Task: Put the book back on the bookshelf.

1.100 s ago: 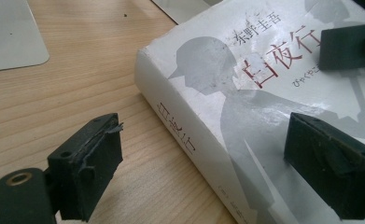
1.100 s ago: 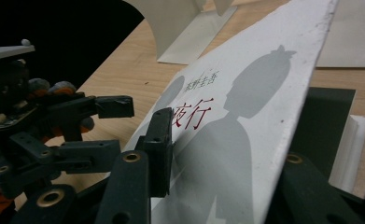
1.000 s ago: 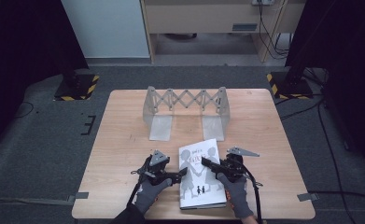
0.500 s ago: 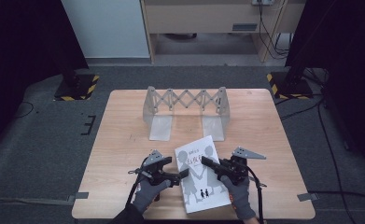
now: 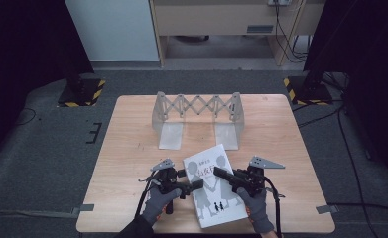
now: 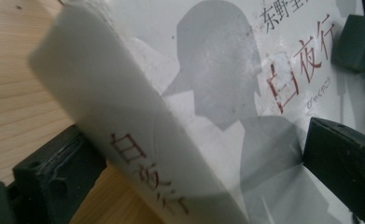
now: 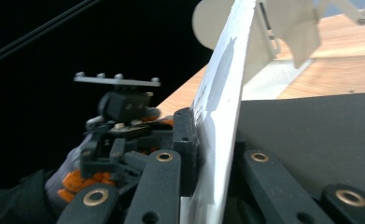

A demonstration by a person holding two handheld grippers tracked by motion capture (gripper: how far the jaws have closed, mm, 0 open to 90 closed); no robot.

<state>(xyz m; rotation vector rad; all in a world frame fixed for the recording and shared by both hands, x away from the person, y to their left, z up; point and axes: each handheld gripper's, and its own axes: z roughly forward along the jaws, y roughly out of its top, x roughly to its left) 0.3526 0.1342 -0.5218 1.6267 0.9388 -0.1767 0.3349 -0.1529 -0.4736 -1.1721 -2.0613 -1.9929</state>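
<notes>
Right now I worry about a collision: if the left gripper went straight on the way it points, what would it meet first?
The left gripper already straddles the book; beyond it, probably the right gripper.

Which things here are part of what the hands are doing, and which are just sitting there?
In use:
book, held from both sides
left gripper, its jaws astride the spine edge
right gripper, shut on the other edge

Lying about:
rack, at the far side of the table

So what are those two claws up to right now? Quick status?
Left claw and right claw both clamped on the white paperback book. Grey folding metal rack stands beyond, clear of it.
</notes>
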